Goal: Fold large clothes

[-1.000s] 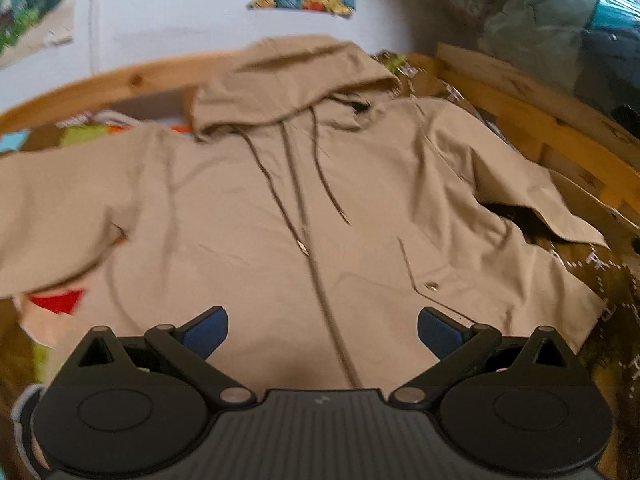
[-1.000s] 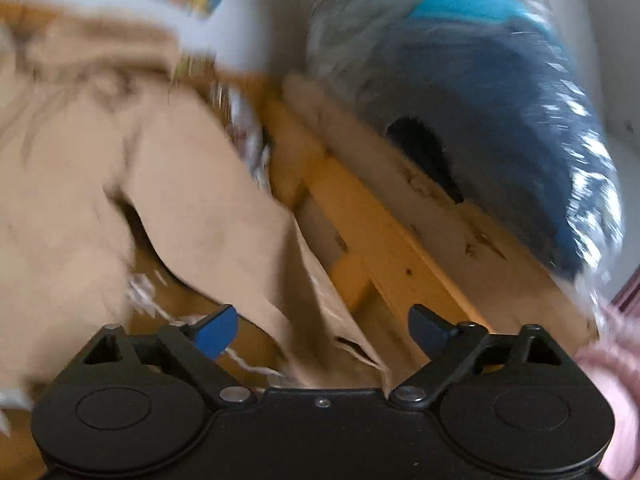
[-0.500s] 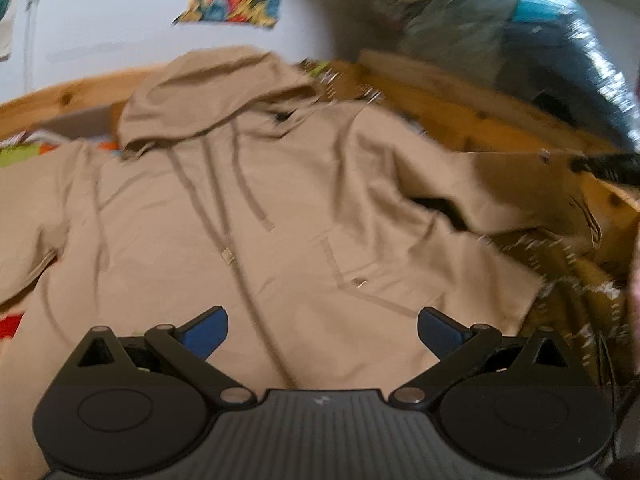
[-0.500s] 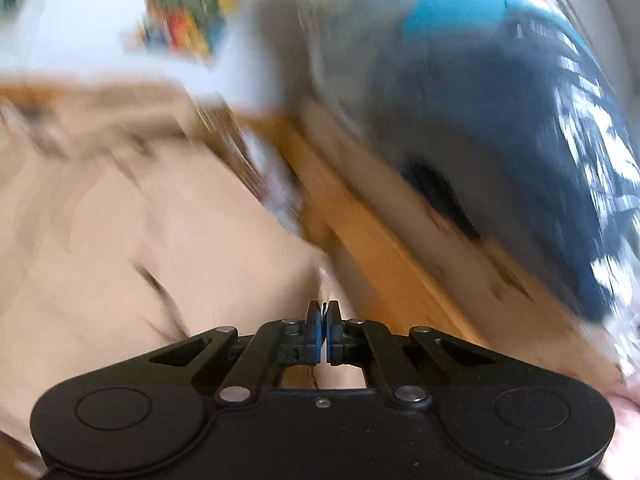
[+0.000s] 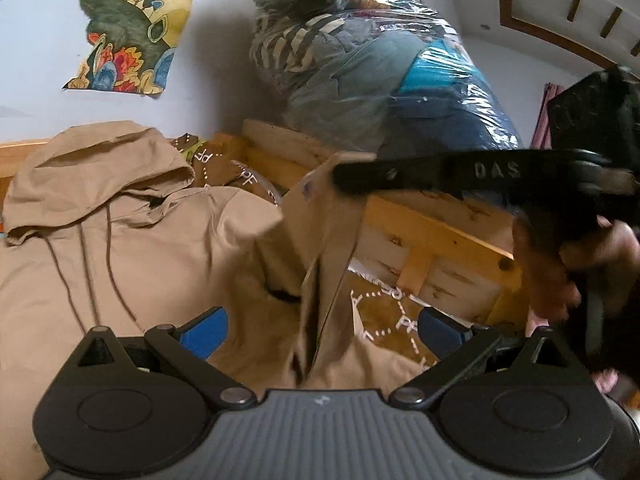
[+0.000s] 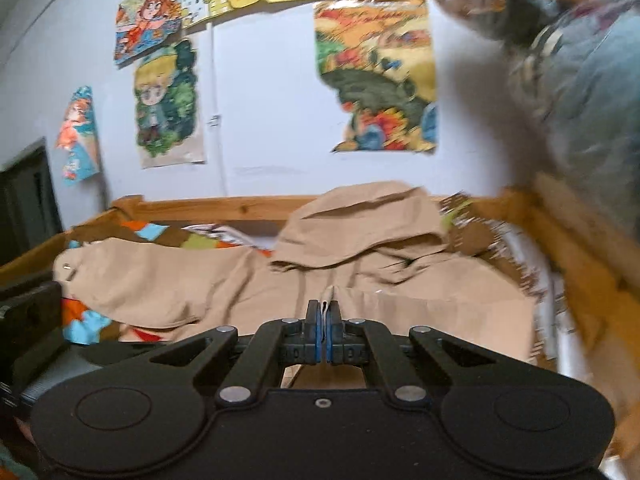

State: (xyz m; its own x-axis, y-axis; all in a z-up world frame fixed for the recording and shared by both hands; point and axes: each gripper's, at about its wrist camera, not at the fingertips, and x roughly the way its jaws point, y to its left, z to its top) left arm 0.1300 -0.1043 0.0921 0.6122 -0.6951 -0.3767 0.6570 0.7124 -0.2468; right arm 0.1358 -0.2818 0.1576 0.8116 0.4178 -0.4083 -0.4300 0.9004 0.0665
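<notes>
Colourful posters [image 6: 376, 80] hang on the far white wall [image 6: 272, 120]. A wooden bed frame [image 6: 208, 203] borders a patterned bedspread [image 5: 392, 320]. At right, what looks like plastic-wrapped bedding [image 5: 384, 76] rises above the frame.

The right gripper [image 6: 324, 322] pinches what looks like the tan jacket's [image 6: 400, 296] edge.

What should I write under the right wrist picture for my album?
The right gripper, shut on the tan hooded jacket, lifts its sleeve over the bed.
</notes>
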